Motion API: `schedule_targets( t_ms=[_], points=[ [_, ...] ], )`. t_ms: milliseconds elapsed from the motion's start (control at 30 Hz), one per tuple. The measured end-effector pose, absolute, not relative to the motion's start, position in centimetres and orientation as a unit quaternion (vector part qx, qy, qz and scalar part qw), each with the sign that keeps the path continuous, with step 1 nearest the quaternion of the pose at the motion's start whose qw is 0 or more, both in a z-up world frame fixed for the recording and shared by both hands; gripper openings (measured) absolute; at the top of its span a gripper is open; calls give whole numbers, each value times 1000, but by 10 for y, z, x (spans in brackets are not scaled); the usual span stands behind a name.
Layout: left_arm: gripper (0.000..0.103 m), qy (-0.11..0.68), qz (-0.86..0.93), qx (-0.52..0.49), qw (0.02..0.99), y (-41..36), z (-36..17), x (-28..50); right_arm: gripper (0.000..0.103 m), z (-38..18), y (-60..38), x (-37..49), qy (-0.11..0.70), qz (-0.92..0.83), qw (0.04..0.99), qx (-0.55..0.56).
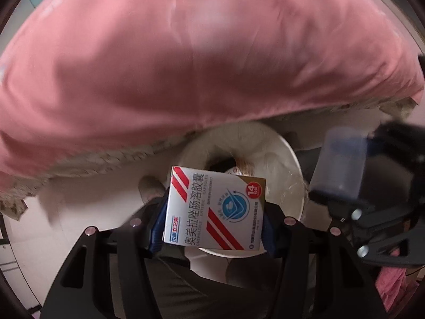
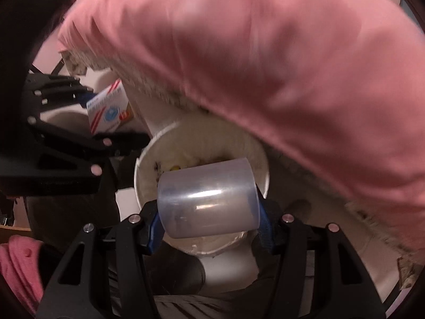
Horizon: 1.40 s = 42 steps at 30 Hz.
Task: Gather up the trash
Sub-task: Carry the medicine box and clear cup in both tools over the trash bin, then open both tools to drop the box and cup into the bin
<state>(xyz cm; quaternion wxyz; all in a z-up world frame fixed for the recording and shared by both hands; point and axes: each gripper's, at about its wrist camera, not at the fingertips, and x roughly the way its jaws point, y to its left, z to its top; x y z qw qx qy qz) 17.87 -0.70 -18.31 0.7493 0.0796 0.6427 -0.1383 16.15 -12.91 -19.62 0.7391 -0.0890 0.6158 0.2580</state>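
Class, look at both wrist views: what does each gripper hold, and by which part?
The left gripper clamps the medicine box by its two narrow side edges. The right gripper clamps the translucent plastic cup across its side wall, cup lying sideways.

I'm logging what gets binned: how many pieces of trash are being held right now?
2. A medicine box in the left gripper; a clear plastic cup in the right gripper, over the white bin.

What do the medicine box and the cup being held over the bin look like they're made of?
Medicine box: probably thin glossy cardboard, given its crisp folded edges and printed faces. Cup: likely translucent frosted plastic; the bin shows faintly through its wall, and it carries soft highlights.
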Motion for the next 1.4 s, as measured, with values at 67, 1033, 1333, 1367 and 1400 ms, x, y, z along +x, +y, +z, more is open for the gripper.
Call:
schedule_targets(
  t_ms=[67, 1033, 1333, 1367, 1400],
  points=[
    [59, 654, -137, 73, 740, -8, -198, 181, 58, -216, -126, 161, 632, 256, 726, -88],
    [61, 768, -116, -65, 627, -2, -347, 200, 60, -363, -79, 172, 741, 251, 618, -70],
    [68, 769, -120, -69, 624, 2, -344, 200, 65, -371, -87, 177, 744, 241, 620, -66],
    [70, 770, -121, -68, 623, 2, -344, 199, 65, -370, -89, 175, 743, 242, 621, -66],
    [71, 769, -119, -63, 624, 1, -343, 199, 65, -368, -88, 174, 742, 242, 622, -67]
  ],
)
